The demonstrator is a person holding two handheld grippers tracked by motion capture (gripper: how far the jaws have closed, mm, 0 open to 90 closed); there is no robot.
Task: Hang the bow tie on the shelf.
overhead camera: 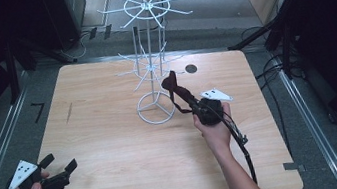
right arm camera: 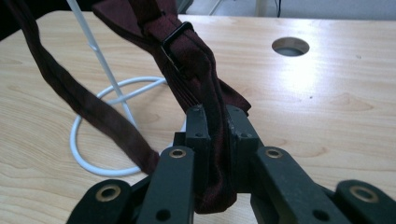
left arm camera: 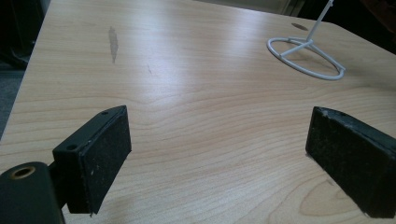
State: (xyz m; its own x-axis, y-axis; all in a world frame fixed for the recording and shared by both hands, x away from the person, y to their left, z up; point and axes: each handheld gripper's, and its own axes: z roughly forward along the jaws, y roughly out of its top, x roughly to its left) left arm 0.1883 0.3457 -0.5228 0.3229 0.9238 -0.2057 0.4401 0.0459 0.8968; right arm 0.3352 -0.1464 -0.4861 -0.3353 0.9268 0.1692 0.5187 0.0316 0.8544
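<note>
Now mid-hang: wooden table (overhead camera: 114, 148), white wire rack (overhead camera: 151, 66) standing on it, dark red bow tie (right arm camera: 187, 60) clamped in right gripper (right arm camera: 217, 121) beside rack; left gripper (left arm camera: 219, 158) released, resting. Next: strap looped over a hook.

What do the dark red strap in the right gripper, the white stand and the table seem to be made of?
Dark red strap: woven fabric, matt, as it folds and hangs limp; its black buckle looks like plastic or metal.
White stand: thin metal wire, probably coated white, slightly glossy.
Table: light wood or wood-look laminate, with visible grain and a soft sheen.
</note>
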